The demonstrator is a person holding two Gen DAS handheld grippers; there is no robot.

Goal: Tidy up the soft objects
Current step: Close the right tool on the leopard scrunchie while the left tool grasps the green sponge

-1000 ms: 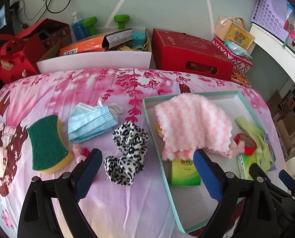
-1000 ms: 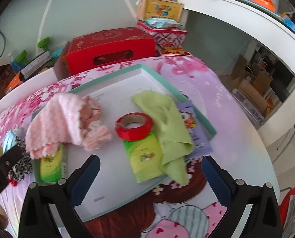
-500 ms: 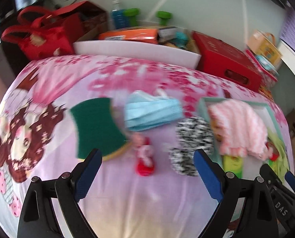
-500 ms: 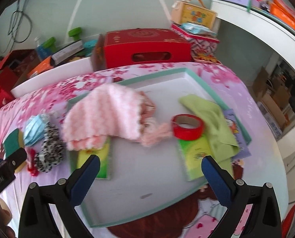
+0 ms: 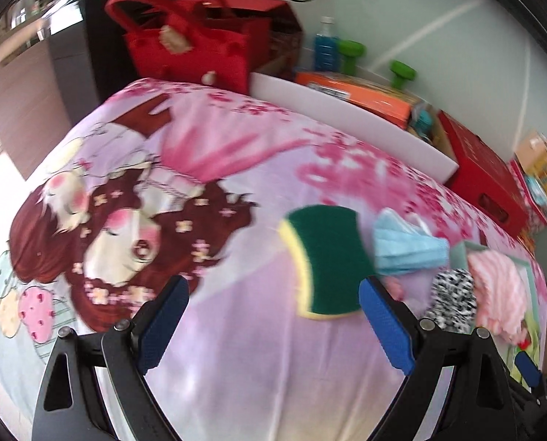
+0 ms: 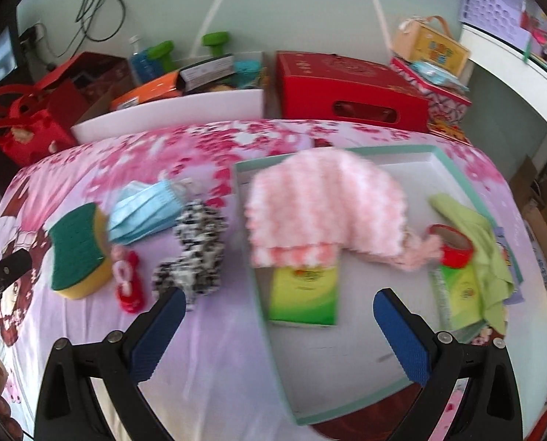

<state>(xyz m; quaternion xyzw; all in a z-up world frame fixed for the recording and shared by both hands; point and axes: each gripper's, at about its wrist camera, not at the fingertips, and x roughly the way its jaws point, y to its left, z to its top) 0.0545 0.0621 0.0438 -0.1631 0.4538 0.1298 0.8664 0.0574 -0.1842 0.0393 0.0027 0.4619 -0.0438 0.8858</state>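
1. Left tongs (image 5: 273, 316): jaws spread wide and holding nothing, poised above the cartoon-print bed cover (image 5: 207, 375). The bare cover lies between the blue pads.

2. Right tongs (image 6: 279, 325): jaws also wide and holding nothing, straddling the near-left rim of the teal-edged tray (image 6: 264, 325). A green tissue pack (image 6: 304, 297) lies in the tray just ahead of them.

3. Scouring sponge (image 5: 326, 261), green face up over a yellow base: it lies just ahead and to the right of the left tongs, its near end close beside the right-hand pad. Its long axis runs roughly away from the tongs, so the short axis faces the jaws. The left tongs are judged the nearer; in the right wrist view the sponge (image 6: 78, 250) sits far to the left.

4. Loose soft items beyond the sponge, all on the cover outside the tray: a small red-and-pink soft toy (image 6: 128, 284), a blue face mask (image 5: 407, 251) and a leopard-print scrunchie (image 6: 196, 257). The mask overlaps the sponge's far-right corner in the right wrist view.

5. Tray contents, farther right: a pink fluffy cloth (image 6: 321, 213), a red tape roll (image 6: 453, 244) and a lime-green cloth (image 6: 472, 228). The tray is judged the collecting place.
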